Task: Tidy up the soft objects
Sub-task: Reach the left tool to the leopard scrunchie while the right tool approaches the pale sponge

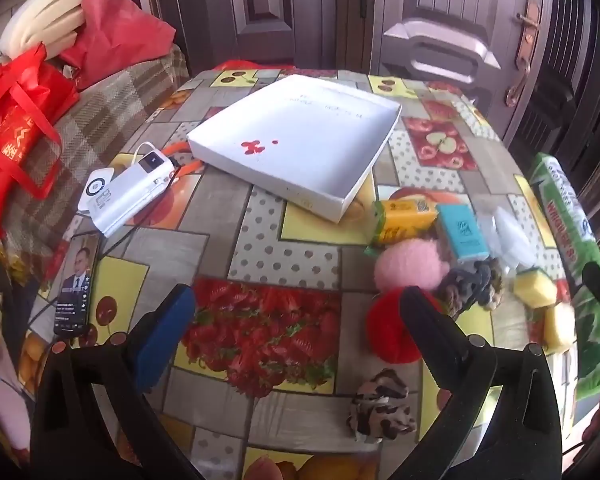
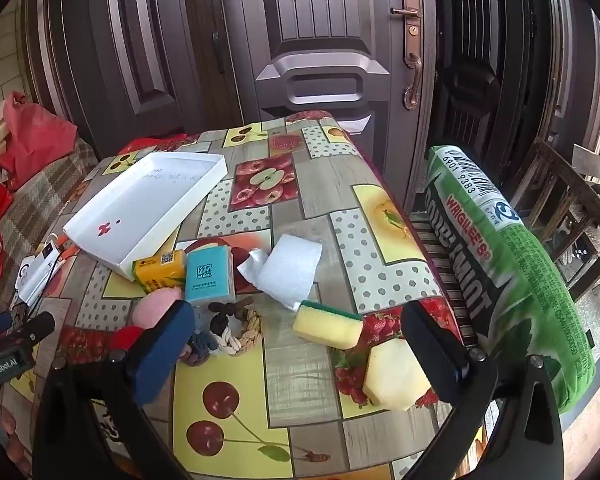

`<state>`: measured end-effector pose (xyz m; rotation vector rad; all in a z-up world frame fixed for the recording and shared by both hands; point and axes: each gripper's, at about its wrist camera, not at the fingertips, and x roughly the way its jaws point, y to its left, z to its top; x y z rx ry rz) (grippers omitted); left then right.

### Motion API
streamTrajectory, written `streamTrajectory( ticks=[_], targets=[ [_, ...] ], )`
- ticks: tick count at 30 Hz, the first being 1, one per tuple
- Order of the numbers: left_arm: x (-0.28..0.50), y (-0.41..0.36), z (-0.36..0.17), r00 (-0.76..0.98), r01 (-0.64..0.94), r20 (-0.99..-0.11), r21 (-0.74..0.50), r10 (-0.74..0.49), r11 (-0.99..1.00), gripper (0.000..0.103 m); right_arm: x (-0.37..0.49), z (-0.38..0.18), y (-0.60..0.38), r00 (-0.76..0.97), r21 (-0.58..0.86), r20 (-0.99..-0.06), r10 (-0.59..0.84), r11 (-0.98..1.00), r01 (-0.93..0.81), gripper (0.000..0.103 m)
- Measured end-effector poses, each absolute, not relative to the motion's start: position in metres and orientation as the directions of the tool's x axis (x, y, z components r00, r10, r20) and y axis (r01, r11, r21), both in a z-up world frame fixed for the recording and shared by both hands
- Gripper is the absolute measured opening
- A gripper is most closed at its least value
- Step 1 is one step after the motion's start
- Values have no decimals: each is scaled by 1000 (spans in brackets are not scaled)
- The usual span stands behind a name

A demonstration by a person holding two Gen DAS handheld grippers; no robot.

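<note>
A shallow white box (image 1: pixel 300 136) (image 2: pixel 148 204) lies empty on the fruit-print table. To its right sit a yellow tissue pack (image 1: pixel 404 220) (image 2: pixel 160 272), a teal tissue pack (image 1: pixel 462 232) (image 2: pixel 210 276), a pink pom-pom (image 1: pixel 410 264) (image 2: pixel 156 308), a red pom-pom (image 1: pixel 388 328), a braided rope ring (image 1: pixel 474 284) (image 2: pixel 228 328), white foam (image 2: pixel 290 272), a yellow-green sponge (image 2: pixel 328 322) and a pale foam block (image 2: pixel 396 376). A leopard scrunchie (image 1: pixel 380 404) lies near my open, empty left gripper (image 1: pixel 296 312). My right gripper (image 2: pixel 296 320) is open and empty above the sponge.
A white power bank (image 1: pixel 128 188) and a phone (image 1: pixel 76 284) lie at the table's left. A green Doublemint pillow (image 2: pixel 508 264) (image 1: pixel 568 240) stands off the right edge. Red bags (image 1: pixel 16 128) sit on the sofa at left. A door is behind.
</note>
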<state>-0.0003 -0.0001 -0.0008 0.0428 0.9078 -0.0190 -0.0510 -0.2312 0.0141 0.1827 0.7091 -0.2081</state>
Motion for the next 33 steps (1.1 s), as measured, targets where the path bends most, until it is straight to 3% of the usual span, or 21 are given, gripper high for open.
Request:
streamTrajectory(
  ticks=[21, 24, 29, 33],
  targets=[
    [-10, 14, 4, 650, 33, -760, 11, -14, 999, 103, -51, 15, -224, 752, 105, -653, -96, 971, 215, 103],
    [-12, 26, 7, 683, 18, -730, 19, 2, 1000, 103, -56, 24, -227, 801, 131, -596, -60, 977, 170, 103],
    [-18, 43, 23, 732, 26, -680, 70, 29, 997, 103, -70, 61, -248, 909, 167, -417, -13, 982, 91, 103],
    [-18, 41, 24, 738, 37, -673, 114, 50, 993, 103, -73, 80, -264, 934, 190, -358, -7, 979, 80, 103]
  ],
)
